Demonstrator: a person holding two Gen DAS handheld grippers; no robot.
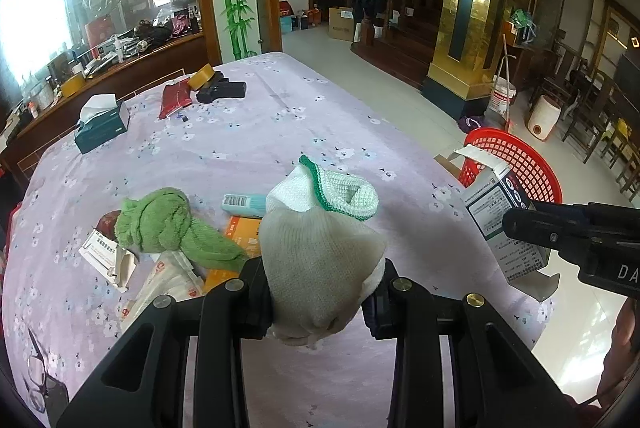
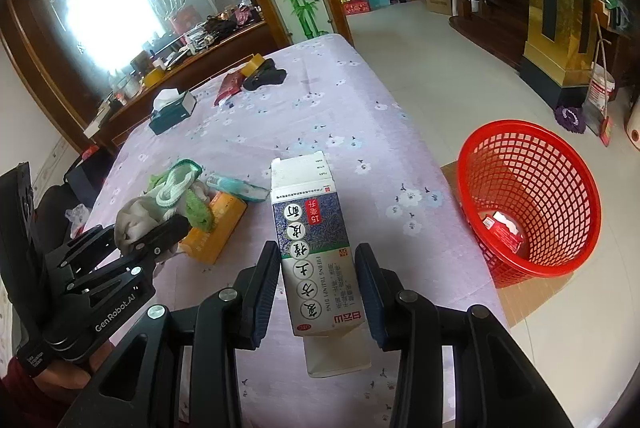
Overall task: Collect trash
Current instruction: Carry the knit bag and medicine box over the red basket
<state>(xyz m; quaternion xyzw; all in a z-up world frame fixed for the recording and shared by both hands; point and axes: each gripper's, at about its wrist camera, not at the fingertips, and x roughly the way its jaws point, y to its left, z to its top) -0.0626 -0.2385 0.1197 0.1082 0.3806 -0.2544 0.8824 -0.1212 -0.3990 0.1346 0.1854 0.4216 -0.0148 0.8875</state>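
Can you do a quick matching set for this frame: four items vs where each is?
Items:
1. glove
2. medicine box
3. red packet
4. tissue box

Places:
A. far side of the table
B. in the left jaws
C. inside the red basket
D. in the right jaws

Pairs: 1-B, 2-D, 3-C, 4-A

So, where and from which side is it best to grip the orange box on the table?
Grip the orange box across its two long side walls, coming from above at its near end. It lies flat, and the green cloth covers its far end, so only the near part is bare for the tongs.
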